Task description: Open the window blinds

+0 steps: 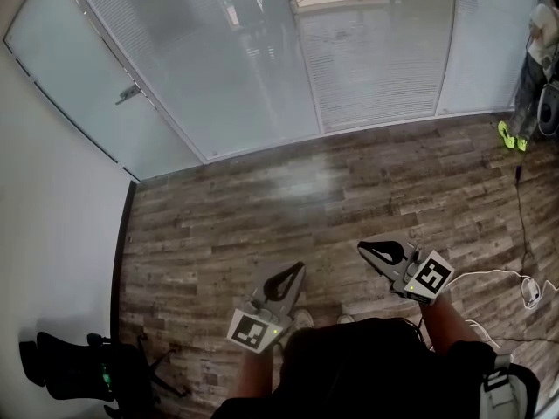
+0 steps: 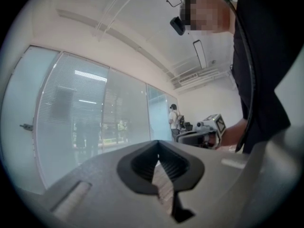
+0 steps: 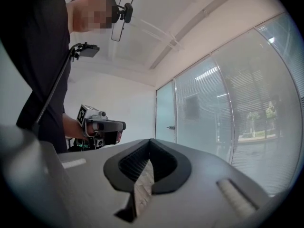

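The window blinds hang with their slats lowered behind the glass panels of the far wall, across a stretch of wooden floor. They also fill the left of the left gripper view as blinds and the right of the right gripper view as blinds. My left gripper is held low over the floor, shut, with nothing in it. My right gripper sits beside it, also shut and empty. Both are well short of the glass wall.
A frosted glass door with a handle stands at the left of the glass wall. Black equipment lies on the floor at lower left. A person stands at far right, with a cable and white plug on the floor.
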